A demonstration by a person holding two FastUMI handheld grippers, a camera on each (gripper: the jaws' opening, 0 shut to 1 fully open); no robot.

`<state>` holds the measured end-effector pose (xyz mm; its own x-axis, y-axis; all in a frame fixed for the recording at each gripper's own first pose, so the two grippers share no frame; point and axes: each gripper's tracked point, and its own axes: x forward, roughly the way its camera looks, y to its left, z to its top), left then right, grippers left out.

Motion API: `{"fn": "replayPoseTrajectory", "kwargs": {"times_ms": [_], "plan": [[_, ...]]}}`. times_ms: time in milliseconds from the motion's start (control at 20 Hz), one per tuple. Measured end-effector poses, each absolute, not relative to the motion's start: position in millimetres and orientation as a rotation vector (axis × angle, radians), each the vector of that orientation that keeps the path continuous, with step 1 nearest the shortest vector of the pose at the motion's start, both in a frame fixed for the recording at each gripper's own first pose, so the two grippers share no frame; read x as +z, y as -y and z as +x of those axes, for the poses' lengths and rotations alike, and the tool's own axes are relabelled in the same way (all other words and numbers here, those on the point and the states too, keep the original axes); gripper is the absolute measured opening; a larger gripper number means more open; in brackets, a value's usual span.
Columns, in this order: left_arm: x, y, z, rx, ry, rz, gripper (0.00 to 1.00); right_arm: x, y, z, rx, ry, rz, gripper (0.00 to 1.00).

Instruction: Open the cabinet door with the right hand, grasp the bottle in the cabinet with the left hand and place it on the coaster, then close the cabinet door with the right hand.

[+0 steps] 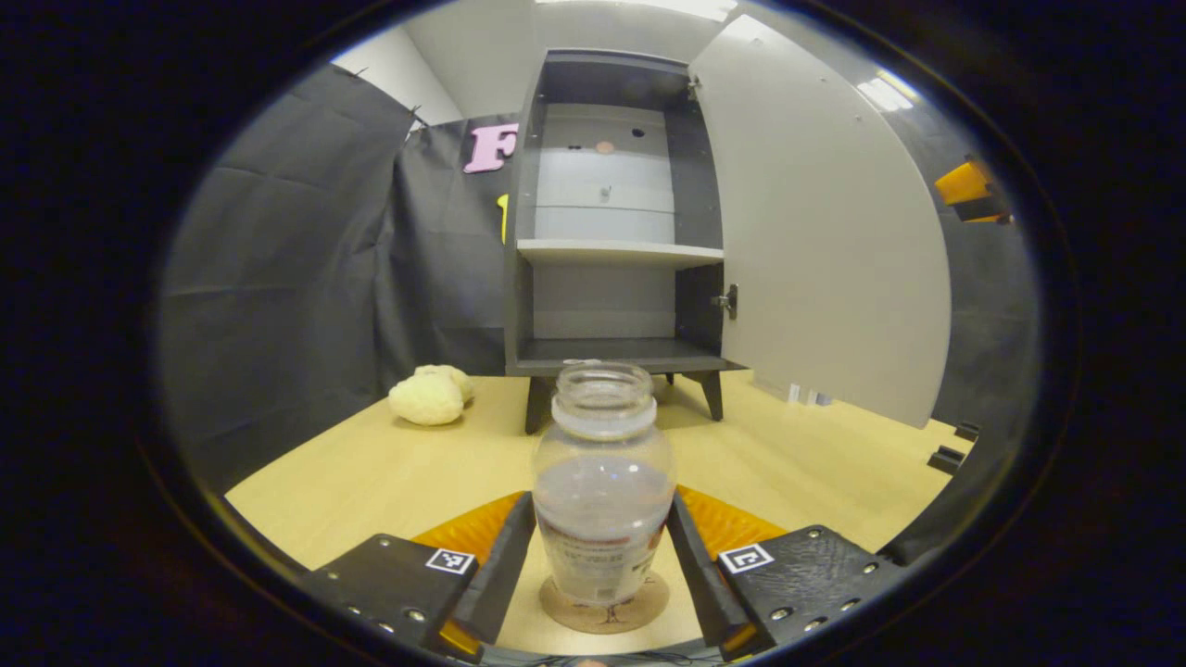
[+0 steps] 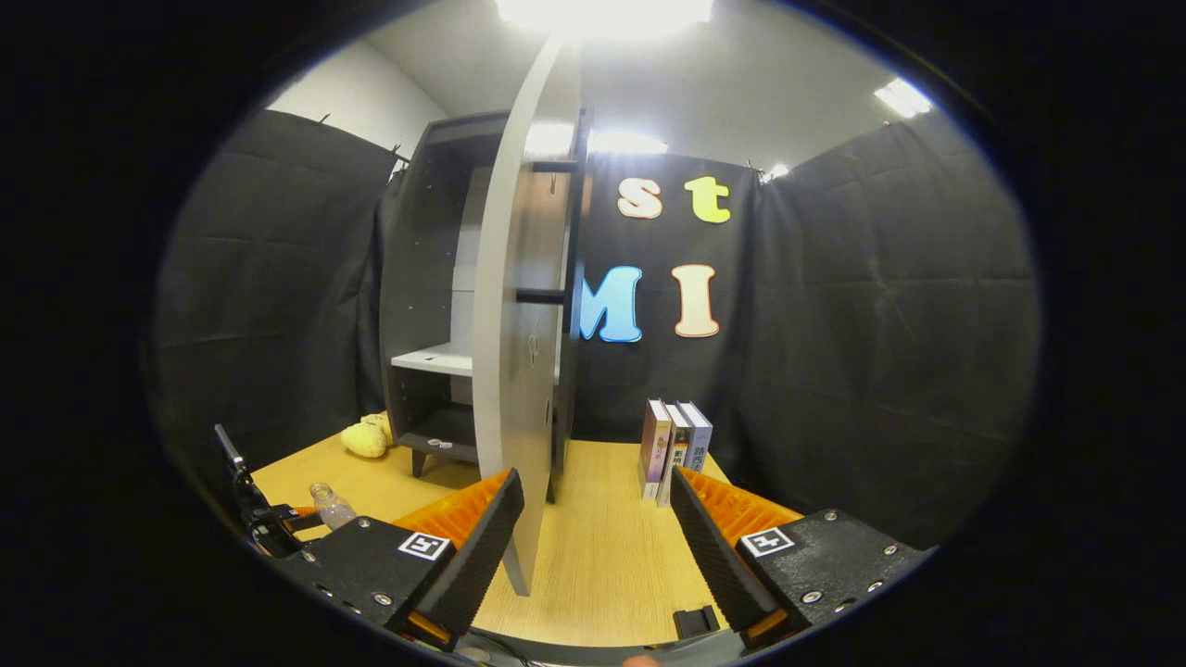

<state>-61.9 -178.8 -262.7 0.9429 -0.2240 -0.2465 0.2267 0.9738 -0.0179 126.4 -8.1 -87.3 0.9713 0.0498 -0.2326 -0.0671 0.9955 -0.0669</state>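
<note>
In the left gripper view, the left gripper [image 1: 600, 565] sits lowest and nearest, its two fingers [image 1: 505, 565] standing on either side of a clear bottle [image 1: 602, 482]. The fingers lie right against the bottle's lower sides, but whether they press on it or only flank it cannot be told. The bottle stands upright on a round cork coaster [image 1: 607, 607], has no cap, and is partly filled with clear liquid, with a label round its lower part. The coaster lies on the light wooden table [image 1: 352, 482].

Farther back on the table, to the left, lie two pale lumpy soft things [image 1: 428, 396]. Behind the bottle stands the dark cabinet [image 1: 611, 222] on short legs, with a white shelf across its middle and both compartments bare. Its pale door [image 1: 825, 232] is swung wide open to the right. At the right edge the tip of another gripper [image 1: 968, 190] shows past the door.

In the right gripper view, the right gripper [image 2: 593, 547] is spread wide and holds nothing; the lower edge of the door [image 2: 519, 371] stands between its fingers, close to the left one, seen edge-on. Beyond, three books [image 2: 675, 446] stand upright on the table [image 2: 602, 556] by the cloth wall. At the far left the bottle [image 2: 332, 505] shows small, beside the other gripper [image 2: 269, 528]
</note>
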Motion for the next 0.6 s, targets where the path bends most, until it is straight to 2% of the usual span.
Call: {"fn": "replayPoseTrajectory", "kwargs": {"times_ms": [150, 200, 250, 350, 400, 450, 600], "plan": [[-233, 177, -64, -0.221, -0.231, 0.032, 0.8, -71, 17, 127, 0.048, -0.202, -0.045, 0.98], [-221, 175, -67, -0.217, -0.221, 0.034, 0.83, -64, 20, 127, 0.045, -0.185, -0.033, 0.98], [-207, 172, -67, -0.211, -0.207, 0.038, 0.8, -55, 24, 129, 0.039, -0.164, -0.019, 0.98], [-185, 167, -66, -0.201, -0.2, 0.043, 0.8, -36, 32, 133, 0.027, -0.128, 0.009, 0.98], [-174, 166, -67, -0.199, -0.197, 0.037, 0.83, -27, 36, 136, 0.022, -0.11, 0.018, 0.98], [-160, 164, -70, -0.195, -0.187, 0.029, 0.8, -16, 40, 139, 0.014, -0.088, 0.023, 0.98], [-123, 157, -83, -0.18, -0.163, 0.014, 0.8, 9, 55, 153, -0.039, -0.038, 0.022, 0.95]]}}
